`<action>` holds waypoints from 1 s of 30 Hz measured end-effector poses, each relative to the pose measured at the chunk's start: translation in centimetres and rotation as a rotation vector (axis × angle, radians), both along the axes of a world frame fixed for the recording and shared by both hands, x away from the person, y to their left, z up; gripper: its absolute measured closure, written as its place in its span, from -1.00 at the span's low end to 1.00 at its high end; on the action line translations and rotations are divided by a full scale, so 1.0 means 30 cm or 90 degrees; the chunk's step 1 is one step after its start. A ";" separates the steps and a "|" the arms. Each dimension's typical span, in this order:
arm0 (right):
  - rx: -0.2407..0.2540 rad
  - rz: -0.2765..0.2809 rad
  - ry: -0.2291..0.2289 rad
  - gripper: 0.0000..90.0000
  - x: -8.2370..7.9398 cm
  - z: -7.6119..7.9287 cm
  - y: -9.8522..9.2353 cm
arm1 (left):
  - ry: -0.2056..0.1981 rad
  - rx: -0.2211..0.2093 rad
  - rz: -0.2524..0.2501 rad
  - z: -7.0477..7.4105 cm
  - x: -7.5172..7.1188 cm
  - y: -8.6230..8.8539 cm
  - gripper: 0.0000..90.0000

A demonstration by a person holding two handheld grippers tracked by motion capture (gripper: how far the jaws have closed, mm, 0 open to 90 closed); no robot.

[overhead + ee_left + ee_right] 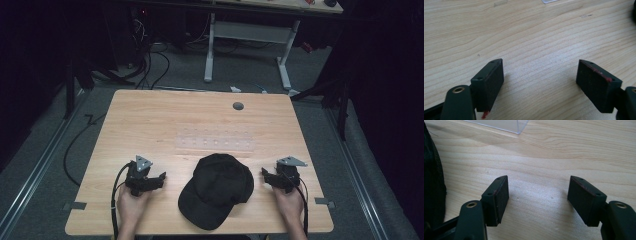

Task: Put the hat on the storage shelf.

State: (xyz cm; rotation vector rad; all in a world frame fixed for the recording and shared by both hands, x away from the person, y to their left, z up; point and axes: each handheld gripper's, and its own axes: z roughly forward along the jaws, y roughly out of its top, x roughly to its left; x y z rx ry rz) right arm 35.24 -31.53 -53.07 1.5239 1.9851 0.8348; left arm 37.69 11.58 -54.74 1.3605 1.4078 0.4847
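A black baseball cap (218,189) lies near the front middle of the wooden table (150,125), brim toward the front edge. My left gripper (161,178) rests low on the table to the cap's left, jaws wide apart with bare wood between them (540,75). On the cap's right, my right gripper (266,175) also stands open over bare wood (537,192), and the cap's dark edge (432,177) shows at the left of the right gripper view. Neither gripper touches the cap.
A clear plastic sheet (215,139) lies flat on the table behind the cap; its corner (506,126) shows ahead of the right gripper. A round cable hole (238,106) sits near the far edge. Beyond the table stand a white desk frame (247,45) and floor cables.
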 end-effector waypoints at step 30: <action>0.006 0.002 0.000 -0.22 0.001 0.001 -0.004 | 0.001 0.000 0.000 0.000 0.000 0.000 -0.50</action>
